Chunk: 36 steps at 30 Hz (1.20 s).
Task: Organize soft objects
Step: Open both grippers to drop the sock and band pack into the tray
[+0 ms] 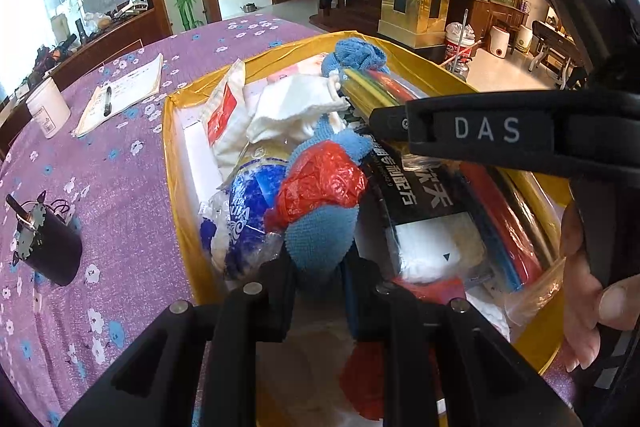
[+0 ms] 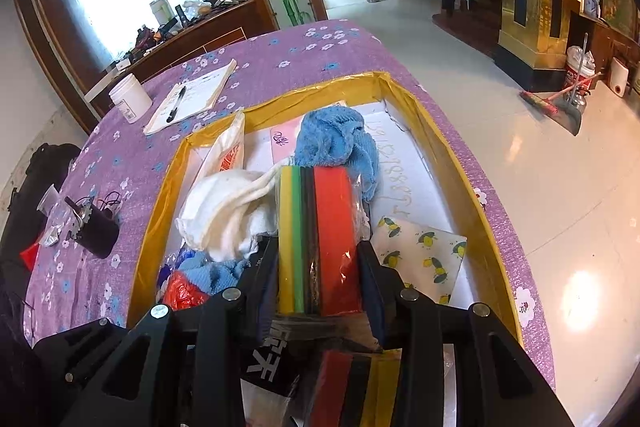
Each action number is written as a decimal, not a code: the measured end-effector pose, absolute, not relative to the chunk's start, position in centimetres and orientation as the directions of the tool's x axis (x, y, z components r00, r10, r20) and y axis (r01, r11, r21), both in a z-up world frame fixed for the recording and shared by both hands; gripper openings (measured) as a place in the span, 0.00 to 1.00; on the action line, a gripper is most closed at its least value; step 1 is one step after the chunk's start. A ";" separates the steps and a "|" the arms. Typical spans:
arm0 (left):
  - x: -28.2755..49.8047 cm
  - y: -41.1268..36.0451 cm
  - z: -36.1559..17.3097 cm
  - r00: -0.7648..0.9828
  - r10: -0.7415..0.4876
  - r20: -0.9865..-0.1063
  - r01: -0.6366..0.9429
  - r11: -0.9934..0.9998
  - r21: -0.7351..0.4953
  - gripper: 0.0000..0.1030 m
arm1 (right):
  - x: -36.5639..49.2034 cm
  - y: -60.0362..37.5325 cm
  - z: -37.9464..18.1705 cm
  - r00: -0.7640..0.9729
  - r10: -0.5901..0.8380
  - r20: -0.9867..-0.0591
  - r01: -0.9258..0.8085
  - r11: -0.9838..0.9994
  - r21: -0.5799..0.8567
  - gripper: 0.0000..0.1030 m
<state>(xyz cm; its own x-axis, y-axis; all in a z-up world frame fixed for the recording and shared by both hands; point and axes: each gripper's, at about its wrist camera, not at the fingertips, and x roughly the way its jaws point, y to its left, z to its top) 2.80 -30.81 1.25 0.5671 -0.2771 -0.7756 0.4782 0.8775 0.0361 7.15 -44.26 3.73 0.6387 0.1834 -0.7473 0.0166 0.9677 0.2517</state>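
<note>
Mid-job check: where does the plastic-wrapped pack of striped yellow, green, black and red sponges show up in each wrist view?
Left wrist view: the plastic-wrapped pack of striped sponges lies upper centre, running rightwards beneath the right gripper's finger.
Right wrist view: the pack stands centre frame, between the right gripper pads.
Shared landmark: the crumpled white cloth just left of the pack.

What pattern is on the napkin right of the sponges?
White napkin with yellow lemons; clearest in the right wrist view.

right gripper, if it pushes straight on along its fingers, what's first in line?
The right gripper is shut on a bagged sponge pack; past that, likely the blue towel by the box's far wall. Depth is unclear, so the white cloth alongside might brush first.
</note>
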 end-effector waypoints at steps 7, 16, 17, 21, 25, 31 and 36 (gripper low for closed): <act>2.6 -30.9 1.5 0.579 -0.272 -0.768 0.478 0.877 0.050 0.23 | 7.1 -44.0 3.7 0.633 0.164 -0.756 0.025 0.973 0.231 0.40; 2.1 -30.7 2.4 0.612 -0.277 -0.741 0.479 0.875 0.069 0.60 | 6.8 -43.8 4.2 0.645 0.136 -0.752 0.036 0.978 0.208 0.73; 2.0 -30.7 2.5 0.621 -0.275 -0.735 0.476 0.876 0.074 0.68 | 6.4 -43.9 4.5 0.662 0.119 -0.740 0.052 0.978 0.204 0.75; 1.3 -30.3 3.5 0.655 -0.305 -0.691 0.476 0.877 0.064 0.80 | 3.9 -44.2 6.0 0.706 0.146 -0.693 0.051 0.965 0.256 0.87; 0.4 -30.2 4.4 0.699 -0.313 -0.643 0.475 0.875 0.090 0.91 | 1.3 -43.8 7.2 0.731 0.094 -0.676 0.061 0.977 0.203 0.91; -0.8 -29.5 5.3 0.728 -0.331 -0.600 0.466 0.881 0.079 0.95 | -3.7 -44.9 7.8 0.784 0.001 -0.621 0.141 0.974 0.179 0.93; -2.1 -27.7 5.7 0.710 -0.351 -0.611 0.461 0.887 0.026 0.95 | -7.6 -46.0 7.4 0.806 -0.046 -0.590 0.187 0.966 0.179 0.93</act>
<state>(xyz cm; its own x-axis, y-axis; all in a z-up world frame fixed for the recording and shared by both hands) -2.14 -27.75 5.70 0.7095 -0.3513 -0.6109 0.4615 0.8868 0.0260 -7.65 -46.01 7.44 0.8061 -0.0464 -0.5900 0.1866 0.9660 0.1789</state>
